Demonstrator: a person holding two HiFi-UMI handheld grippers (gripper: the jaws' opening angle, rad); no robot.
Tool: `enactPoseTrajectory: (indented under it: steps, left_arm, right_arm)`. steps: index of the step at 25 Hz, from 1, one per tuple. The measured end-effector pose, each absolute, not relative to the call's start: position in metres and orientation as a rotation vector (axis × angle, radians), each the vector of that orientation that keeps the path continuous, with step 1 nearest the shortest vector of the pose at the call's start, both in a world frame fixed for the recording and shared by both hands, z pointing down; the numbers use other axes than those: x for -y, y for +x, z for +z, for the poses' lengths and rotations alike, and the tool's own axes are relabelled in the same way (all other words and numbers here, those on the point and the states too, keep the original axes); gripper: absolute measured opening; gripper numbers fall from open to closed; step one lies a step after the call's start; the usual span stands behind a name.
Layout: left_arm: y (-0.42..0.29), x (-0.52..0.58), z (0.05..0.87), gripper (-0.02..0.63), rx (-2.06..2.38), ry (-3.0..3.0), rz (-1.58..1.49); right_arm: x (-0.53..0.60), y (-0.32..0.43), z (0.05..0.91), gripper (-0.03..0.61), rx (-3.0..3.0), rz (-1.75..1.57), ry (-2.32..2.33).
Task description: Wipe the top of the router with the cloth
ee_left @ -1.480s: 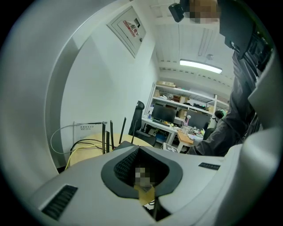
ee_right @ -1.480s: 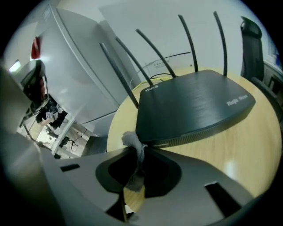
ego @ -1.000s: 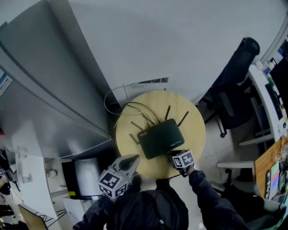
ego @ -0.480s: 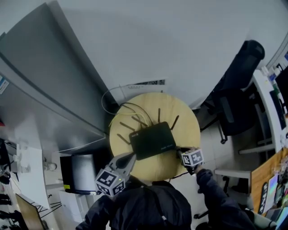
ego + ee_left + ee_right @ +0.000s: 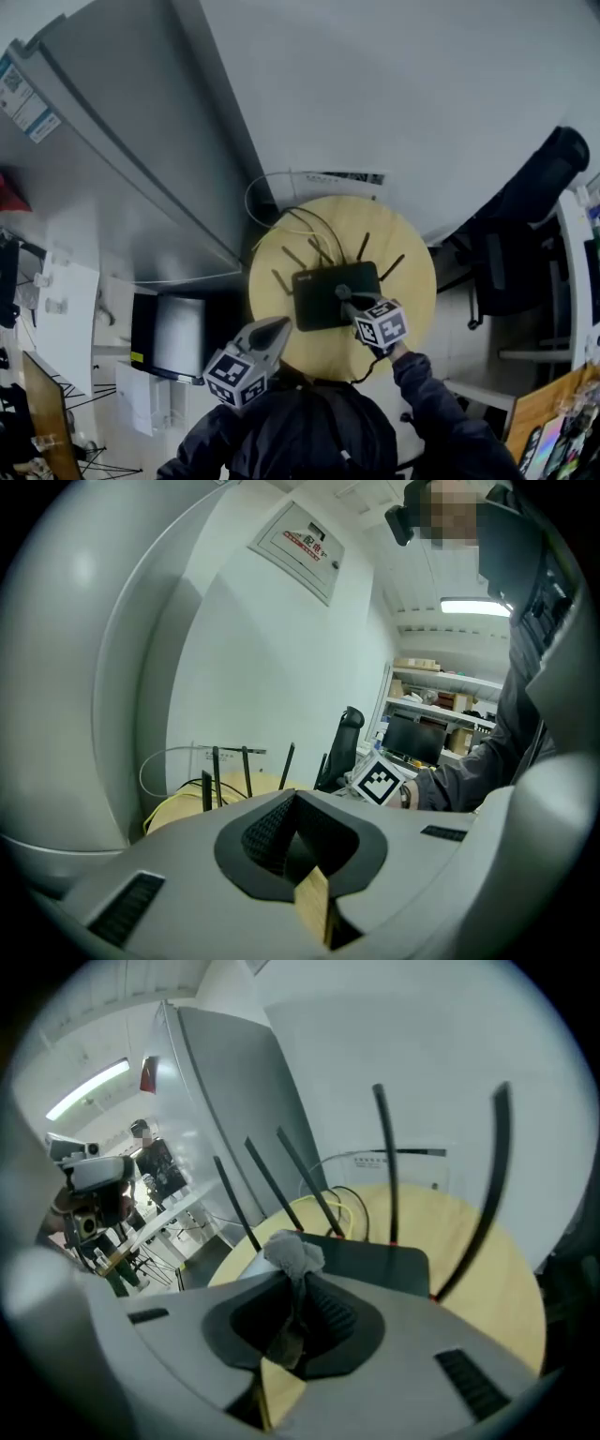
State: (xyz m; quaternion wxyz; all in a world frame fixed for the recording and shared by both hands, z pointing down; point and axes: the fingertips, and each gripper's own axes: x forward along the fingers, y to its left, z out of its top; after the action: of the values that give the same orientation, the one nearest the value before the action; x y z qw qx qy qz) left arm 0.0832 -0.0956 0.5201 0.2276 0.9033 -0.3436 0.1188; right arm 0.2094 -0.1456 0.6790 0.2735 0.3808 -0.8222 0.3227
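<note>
A black router (image 5: 333, 293) with several upright antennas lies on the round wooden table (image 5: 412, 300). My right gripper (image 5: 345, 295) hovers over its top, shut on a small grey cloth (image 5: 293, 1252) that bunches out past the fingertips. In the right gripper view the router's black top (image 5: 375, 1255) lies just beyond the cloth. My left gripper (image 5: 277, 330) stays at the table's near-left edge, off the router, jaws shut with nothing between them. In the left gripper view the antennas (image 5: 225, 772) show beyond its body.
Yellow and black cables (image 5: 298, 225) loop off the table's far side toward the wall. A grey cabinet (image 5: 122, 159) stands at left, a black office chair (image 5: 525, 216) at right. Desks with monitors (image 5: 417, 738) lie further right.
My right gripper has moved from the router's near right corner onto its top, carrying the cloth. The left gripper has stayed by the table's near edge. The head view has shifted.
</note>
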Motion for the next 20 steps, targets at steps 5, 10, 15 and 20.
enactPoseTrajectory:
  steps: [5,10,15,20]
  left_arm:
    - [0.058,0.093,0.518,-0.006,1.002,2.451,0.307]
    - [0.032,0.095,0.512,-0.006,1.055,2.431,0.285]
    - [0.016,0.101,0.512,-0.008,1.059,2.431,0.273]
    - [0.022,0.108,0.516,-0.008,0.993,2.459,0.271]
  right_arm:
    - [0.185,0.139,0.689,0.069,2.223,0.851,0.951]
    - [0.210,0.090,0.712,0.069,2.167,0.837,0.877]
    - [0.218,0.113,0.732,0.069,2.062,0.813,0.912]
    - [0.222,0.181,0.735,0.069,1.983,0.796,1.030]
